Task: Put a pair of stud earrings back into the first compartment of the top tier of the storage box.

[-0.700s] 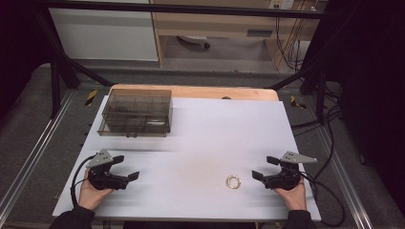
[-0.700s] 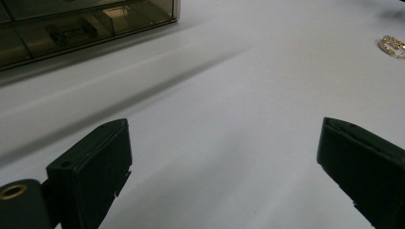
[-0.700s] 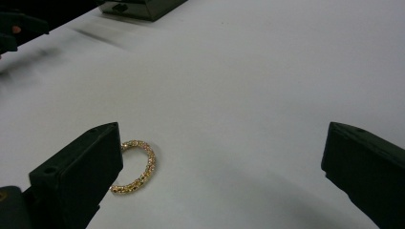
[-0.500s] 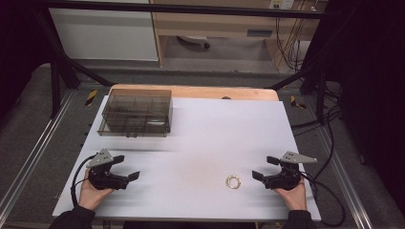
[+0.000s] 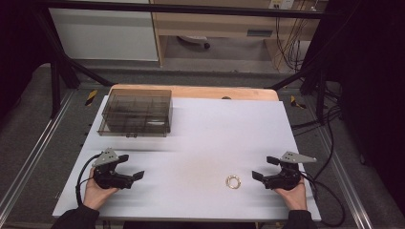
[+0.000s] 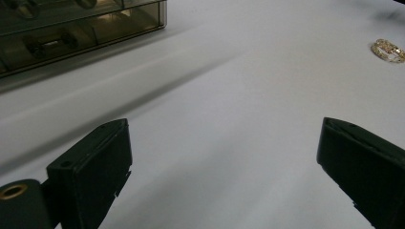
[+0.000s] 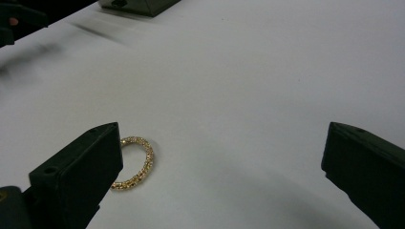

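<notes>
A small gold bracelet (image 5: 233,182) lies flat on the white table (image 5: 215,138), near the front right. My right gripper (image 5: 264,168) rests just to its right, jaws spread wide and empty. In the right gripper view the bracelet (image 7: 137,162) lies beside the left jaw, partly behind it. My left gripper (image 5: 131,166) sits at the front left, also open with nothing between its jaws. From the left gripper view the bracelet (image 6: 389,49) appears far off at the upper right. A smoky clear plastic compartment box (image 5: 136,113) stands closed at the back left.
The compartment box (image 6: 71,28) holds small dark items behind its tinted wall. Black frame posts (image 5: 57,71) flank the table, and cables (image 5: 329,157) trail off the right side. A wooden strip (image 5: 191,91) edges the table's far side.
</notes>
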Demonstrator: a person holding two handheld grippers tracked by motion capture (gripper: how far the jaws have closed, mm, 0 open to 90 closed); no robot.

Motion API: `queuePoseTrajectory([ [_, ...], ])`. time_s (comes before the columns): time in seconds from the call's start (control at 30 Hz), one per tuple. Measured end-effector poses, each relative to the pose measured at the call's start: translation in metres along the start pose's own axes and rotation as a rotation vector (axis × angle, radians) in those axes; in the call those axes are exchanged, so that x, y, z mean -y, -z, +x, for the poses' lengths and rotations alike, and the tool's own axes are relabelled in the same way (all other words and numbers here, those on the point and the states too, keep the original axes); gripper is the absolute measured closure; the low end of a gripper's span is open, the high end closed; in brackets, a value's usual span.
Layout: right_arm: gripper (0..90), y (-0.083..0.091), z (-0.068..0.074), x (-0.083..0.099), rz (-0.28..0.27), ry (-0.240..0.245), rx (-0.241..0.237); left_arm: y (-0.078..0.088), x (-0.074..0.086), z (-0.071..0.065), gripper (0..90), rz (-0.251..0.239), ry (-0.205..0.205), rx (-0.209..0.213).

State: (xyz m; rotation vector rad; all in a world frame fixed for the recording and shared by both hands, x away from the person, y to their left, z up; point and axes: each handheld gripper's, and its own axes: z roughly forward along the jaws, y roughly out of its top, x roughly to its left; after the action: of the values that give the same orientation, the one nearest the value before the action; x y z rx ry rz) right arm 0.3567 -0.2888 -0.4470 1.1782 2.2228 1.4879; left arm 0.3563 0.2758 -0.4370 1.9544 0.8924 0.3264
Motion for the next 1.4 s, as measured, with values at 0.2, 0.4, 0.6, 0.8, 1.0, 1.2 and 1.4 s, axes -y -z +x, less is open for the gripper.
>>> queuePoseTrajectory([
  [0.2, 0.7, -0.001, 0.0, 0.0, 0.006, 0.009, 0.002, -0.007, -0.004, -0.008, 4.5, 0.01, -0.01, 0.012],
  [0.4, 0.7, -0.001, 0.0, 0.001, 0.007, 0.017, 0.007, -0.013, -0.009, -0.014, 4.5, 0.012, -0.009, 0.021],
  [0.6, 0.7, -0.001, 0.001, 0.001, 0.006, 0.019, 0.008, -0.02, -0.015, -0.02, 4.5, 0.023, -0.016, 0.027],
  [0.8, 0.7, -0.002, 0.001, 0.001, 0.011, 0.019, 0.01, -0.028, -0.022, -0.028, 4.6, 0.034, -0.027, 0.039],
  [1.0, 0.7, -0.003, 0.001, 0.001, 0.012, 0.024, 0.012, -0.041, -0.032, -0.041, 4.6, 0.041, -0.045, 0.064],
  [1.2, 0.7, -0.003, 0.001, 0.001, 0.017, 0.026, 0.012, -0.052, -0.04, -0.052, 4.7, 0.044, -0.061, 0.083],
  [1.4, 0.7, -0.003, 0.001, 0.001, 0.019, 0.028, 0.013, -0.066, -0.051, -0.068, 4.7, 0.053, -0.085, 0.115],
])
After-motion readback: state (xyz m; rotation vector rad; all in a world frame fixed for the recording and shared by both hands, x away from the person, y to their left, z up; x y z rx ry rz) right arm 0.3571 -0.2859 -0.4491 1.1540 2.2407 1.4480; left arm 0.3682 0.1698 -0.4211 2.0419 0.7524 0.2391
